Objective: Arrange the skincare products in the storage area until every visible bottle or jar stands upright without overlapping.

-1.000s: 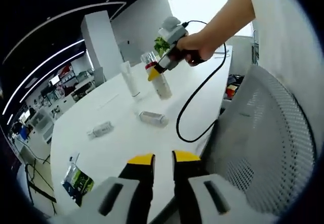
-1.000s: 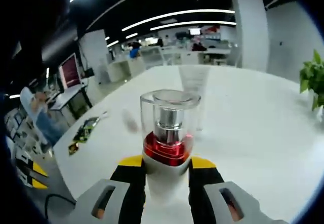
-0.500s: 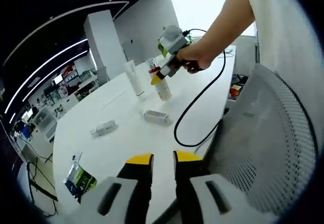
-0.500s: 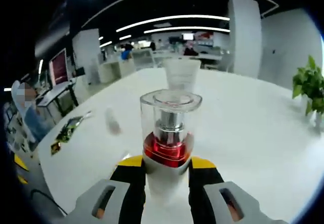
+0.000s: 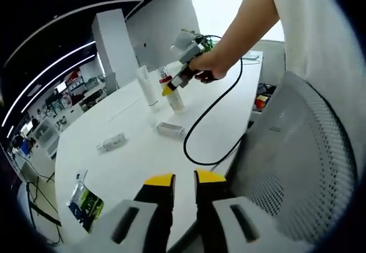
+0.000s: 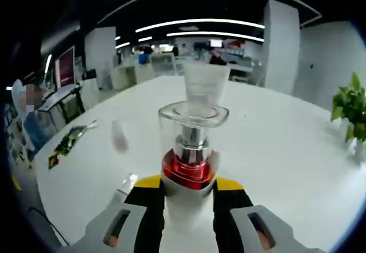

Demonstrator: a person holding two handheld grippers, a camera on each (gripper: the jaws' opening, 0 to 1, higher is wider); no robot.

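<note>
My right tongs clamp a clear-capped, red-collared bottle over the glossy white worktop; left tongs nearly together, holding nothing.

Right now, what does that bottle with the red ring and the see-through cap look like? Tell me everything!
The pump bottle has a white body, a shiny red collar, a silver pump neck and a clear, glassy-looking cap on top. It stands upright between the yellow-tipped jaws of the right tool, which are shut on its body just below the red ring. In the left gripper view the same bottle shows far off, upright over the white table, next to a white tube standing on its cap.
</note>
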